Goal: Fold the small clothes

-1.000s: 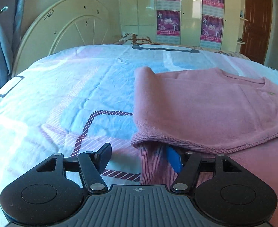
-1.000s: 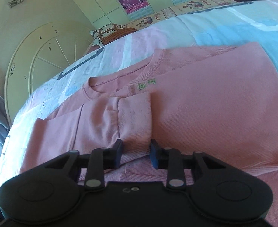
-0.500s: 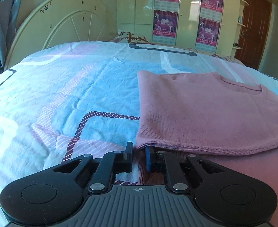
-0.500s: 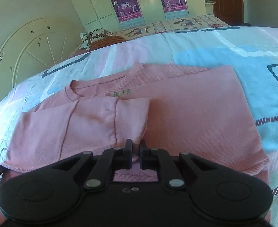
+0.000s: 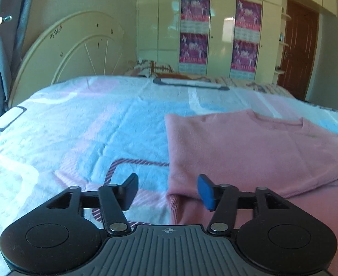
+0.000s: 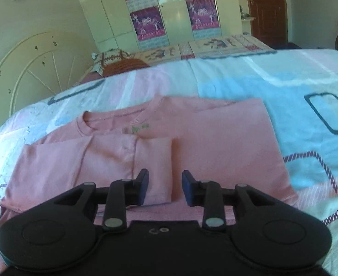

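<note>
Two tools hang just above one pink sweater spread on a patterned bed. From the left wrist, the left tool [image 5: 167, 192] stands wide, its jaws having just been opening, with nothing pinched: the sweater [image 5: 249, 151] lies ahead and to the right, and only its near left corner, where the folded layer lips over the ribbed hem, sits in the gap between the parted fingers. The bed [image 5: 77, 138] fills everything to the left. From the right wrist, the right tool [image 6: 165, 187] is partly open, its jaws also having just been opening, and empty: the folded-in sleeve's cuff [image 6: 155, 168] lies in the gap below the fingers, no pad pressing on it. The sweater [image 6: 215, 142] runs straight away from this tool, hem nearest, neckline [image 6: 113, 119] farthest, so its long axis points from the tools toward the headboard [image 6: 31, 69]. Judging by that lie, a bottom-to-top fold would have both tools take the near hem, left at its corner, right nearer the middle.
</note>
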Demonstrator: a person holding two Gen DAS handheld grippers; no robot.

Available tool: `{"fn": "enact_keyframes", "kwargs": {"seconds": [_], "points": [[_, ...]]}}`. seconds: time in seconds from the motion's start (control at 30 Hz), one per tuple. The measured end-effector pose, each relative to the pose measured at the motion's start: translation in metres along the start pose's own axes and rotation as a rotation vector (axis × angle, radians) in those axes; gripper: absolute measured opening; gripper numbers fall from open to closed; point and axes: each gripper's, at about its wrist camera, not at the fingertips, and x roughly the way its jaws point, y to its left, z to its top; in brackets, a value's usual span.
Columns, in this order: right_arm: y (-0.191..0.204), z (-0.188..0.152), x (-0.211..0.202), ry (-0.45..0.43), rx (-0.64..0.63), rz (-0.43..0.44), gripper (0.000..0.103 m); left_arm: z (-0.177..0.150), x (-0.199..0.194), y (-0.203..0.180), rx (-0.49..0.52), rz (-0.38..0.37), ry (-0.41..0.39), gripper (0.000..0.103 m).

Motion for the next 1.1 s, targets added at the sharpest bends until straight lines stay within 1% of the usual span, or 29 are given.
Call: {"fn": "enact_keyframes", "kwargs": {"seconds": [0.07, 0.13, 0.17, 0.2, 0.23, 0.27, 0.3, 0.4, 0.47, 0.5, 0.53, 0.57, 0.63, 0.67, 0.7, 0.73, 0.77, 0.8, 0.83, 0.97, 1.07, 1.1], "points": [[0.012, 0.002, 0.003, 0.005, -0.034, 0.035, 0.031, 0.004, 0.005, -0.014, 0.025, -0.026, -0.002, 0.058], [0.026, 0.001, 0.015, 0.033, -0.067, 0.067, 0.027, 0.004, 0.020, -0.027, 0.042, -0.047, 0.028, 0.058], [0.030, -0.001, 0.022, 0.053, -0.076, 0.069, 0.025, 0.002, 0.027, -0.030, 0.037, -0.061, 0.046, 0.058], [0.033, -0.004, 0.028, 0.076, -0.086, 0.057, 0.025, -0.001, 0.035, -0.032, 0.029, -0.068, 0.075, 0.058], [0.034, -0.008, 0.033, 0.098, -0.098, 0.041, 0.025, -0.005, 0.043, -0.032, 0.019, -0.079, 0.120, 0.058], [0.033, -0.014, 0.037, 0.130, -0.111, 0.024, 0.025, -0.009, 0.048, -0.030, 0.013, -0.094, 0.142, 0.058], [0.031, -0.019, 0.037, 0.142, -0.122, 0.017, 0.024, -0.011, 0.046, -0.028, 0.019, -0.102, 0.128, 0.058], [0.025, -0.023, 0.030, 0.142, -0.113, 0.030, 0.025, -0.008, 0.044, -0.026, 0.017, -0.111, 0.130, 0.058], [0.027, -0.019, 0.023, 0.102, -0.115, 0.019, 0.029, 0.000, 0.038, -0.027, 0.016, -0.109, 0.098, 0.058], [0.029, -0.016, 0.019, 0.072, -0.114, 0.020, 0.030, 0.003, 0.038, -0.030, 0.020, -0.111, 0.090, 0.058], [0.031, -0.011, 0.018, 0.053, -0.107, 0.039, 0.030, 0.005, 0.042, -0.033, 0.023, -0.110, 0.094, 0.058], [0.034, -0.008, 0.021, 0.048, -0.103, 0.053, 0.030, 0.007, 0.050, -0.036, 0.020, -0.108, 0.116, 0.058], [0.043, -0.004, 0.036, 0.079, -0.119, 0.055, 0.028, 0.003, 0.069, -0.040, 0.018, -0.097, 0.181, 0.059], [0.046, -0.005, 0.045, 0.109, -0.133, 0.040, 0.029, 0.005, 0.069, -0.044, 0.043, -0.091, 0.170, 0.060], [0.047, -0.007, 0.057, 0.158, -0.153, -0.002, 0.026, 0.009, 0.070, -0.047, 0.063, -0.085, 0.183, 0.060], [0.049, -0.007, 0.056, 0.144, -0.168, -0.008, 0.026, 0.014, 0.067, -0.048, 0.065, -0.096, 0.170, 0.060], [0.049, -0.004, 0.054, 0.133, -0.166, -0.001, 0.027, 0.020, 0.064, -0.048, 0.062, -0.109, 0.139, 0.060], [0.048, 0.000, 0.050, 0.109, -0.150, 0.013, 0.027, 0.026, 0.063, -0.048, 0.063, -0.118, 0.114, 0.060], [0.047, 0.005, 0.049, 0.088, -0.129, 0.023, 0.027, 0.032, 0.068, -0.050, 0.068, -0.120, 0.108, 0.060], [0.050, 0.027, 0.072, 0.084, -0.106, 0.021, 0.028, 0.056, 0.108, -0.056, 0.088, -0.111, 0.123, 0.060], [0.062, 0.038, 0.097, 0.092, -0.132, 0.043, 0.028, 0.067, 0.149, -0.051, 0.089, -0.094, 0.175, 0.060], [0.065, 0.039, 0.105, 0.098, -0.141, 0.047, 0.027, 0.069, 0.160, -0.047, 0.085, -0.097, 0.178, 0.060]]}}
